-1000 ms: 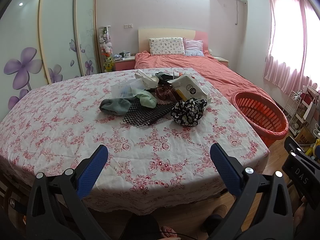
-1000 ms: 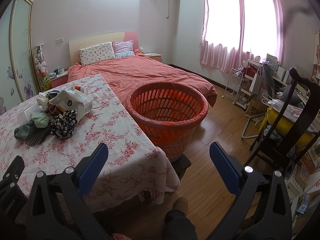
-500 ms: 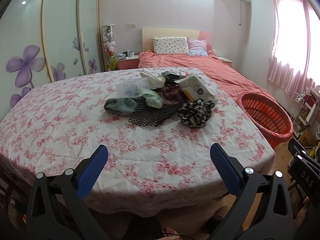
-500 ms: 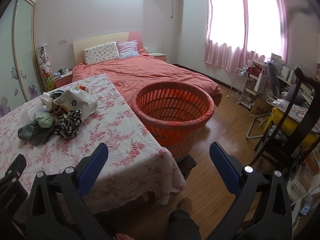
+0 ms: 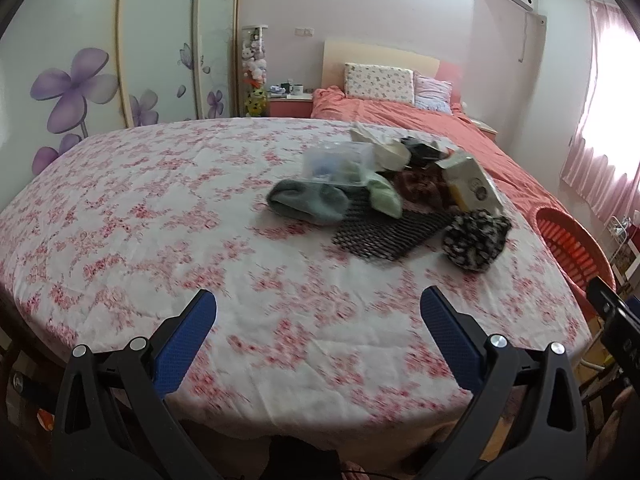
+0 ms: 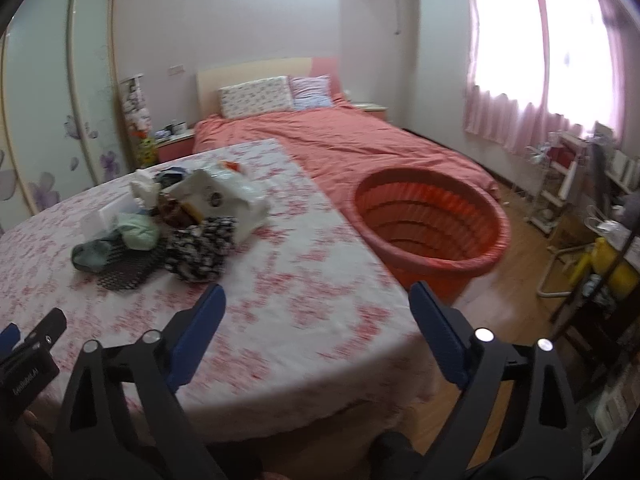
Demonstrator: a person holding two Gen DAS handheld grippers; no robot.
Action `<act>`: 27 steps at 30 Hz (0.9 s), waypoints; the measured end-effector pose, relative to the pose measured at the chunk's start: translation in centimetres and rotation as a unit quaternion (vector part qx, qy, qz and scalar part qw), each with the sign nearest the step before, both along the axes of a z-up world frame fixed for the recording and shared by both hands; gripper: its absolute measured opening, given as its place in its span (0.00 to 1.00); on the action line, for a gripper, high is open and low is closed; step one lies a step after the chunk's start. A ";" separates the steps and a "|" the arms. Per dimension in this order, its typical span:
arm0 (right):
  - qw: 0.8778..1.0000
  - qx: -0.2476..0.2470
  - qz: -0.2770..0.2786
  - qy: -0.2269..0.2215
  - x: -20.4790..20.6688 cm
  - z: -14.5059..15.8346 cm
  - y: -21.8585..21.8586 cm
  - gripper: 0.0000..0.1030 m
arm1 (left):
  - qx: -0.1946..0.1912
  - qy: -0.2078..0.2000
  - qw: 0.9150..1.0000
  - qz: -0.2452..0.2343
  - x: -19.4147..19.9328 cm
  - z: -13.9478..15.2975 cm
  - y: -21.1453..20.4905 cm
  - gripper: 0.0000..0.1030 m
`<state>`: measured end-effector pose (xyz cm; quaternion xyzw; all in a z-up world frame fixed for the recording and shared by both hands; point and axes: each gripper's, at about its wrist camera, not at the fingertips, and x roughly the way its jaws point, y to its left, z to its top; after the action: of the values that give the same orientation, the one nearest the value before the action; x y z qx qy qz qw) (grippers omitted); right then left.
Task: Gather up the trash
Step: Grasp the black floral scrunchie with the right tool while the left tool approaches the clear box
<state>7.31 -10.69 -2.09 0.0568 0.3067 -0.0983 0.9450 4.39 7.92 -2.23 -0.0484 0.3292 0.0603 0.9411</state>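
Note:
A pile of trash lies on the floral tablecloth (image 5: pixel 160 216): a grey-green sock (image 5: pixel 306 200), black mesh (image 5: pixel 384 232), a black-and-white scrunchie (image 5: pixel 476 240), a white bag (image 5: pixel 472 188) and a clear plastic box (image 5: pixel 336 162). The pile also shows in the right wrist view (image 6: pixel 176 224). A red basket (image 6: pixel 432 220) stands on the floor right of the table. My left gripper (image 5: pixel 318 312) is open and empty over the near table edge. My right gripper (image 6: pixel 316 304) is open and empty over the table's near right corner.
A bed with a salmon cover (image 6: pixel 360 144) lies behind the table. A wardrobe with purple flowers (image 5: pixel 72 80) is at the left. A chair and cluttered shelves (image 6: pixel 592 240) stand at the right on the wood floor.
Both grippers have moved forward and left toward the table. The pile now looks closer in both views, and the basket has shifted right.

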 end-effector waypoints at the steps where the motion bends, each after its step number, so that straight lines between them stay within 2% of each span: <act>1: 1.000 0.002 0.005 0.001 0.4 0.0 0.3 0.81 | 0.002 -0.001 1.000 0.001 0.2 0.0 0.3 0.98; 5: 0.999 0.014 0.034 0.000 2.9 -0.1 2.0 0.78 | 0.003 -0.001 1.000 0.005 1.6 -0.1 1.5 0.98; 9: 0.997 0.042 0.063 0.021 6.1 -0.9 3.5 0.71 | -0.003 -0.001 1.000 0.003 2.9 -0.1 2.4 0.98; 13: 0.994 0.065 0.071 0.042 8.4 -2.1 4.3 0.66 | -0.002 -0.007 1.000 0.005 3.8 -0.1 3.2 0.98; 17: 0.994 0.066 0.071 0.058 10.2 -3.1 4.9 0.62 | -0.001 -0.007 1.000 0.007 4.8 0.0 3.8 0.98; 18: 0.993 0.062 0.072 0.064 10.7 -3.4 5.1 0.51 | -0.006 -0.003 1.000 0.004 5.2 -0.1 4.1 0.98; 19: 0.993 0.057 0.074 0.076 11.2 -3.9 5.3 0.30 | -0.013 0.002 1.000 0.002 5.7 -0.1 4.3 0.98; 21: 0.990 0.065 0.084 0.087 11.5 -4.5 5.2 0.10 | -0.019 0.007 1.000 -0.001 6.4 -0.2 4.5 0.98; 27: 0.993 0.078 0.074 0.055 9.2 -3.0 3.0 0.05 | -0.031 0.019 0.999 -0.010 9.4 -0.1 4.6 0.98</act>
<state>16.50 -7.65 -5.08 0.1022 0.3685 -0.0064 0.9240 13.74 12.56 -2.37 -0.0730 0.3495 0.0419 0.9331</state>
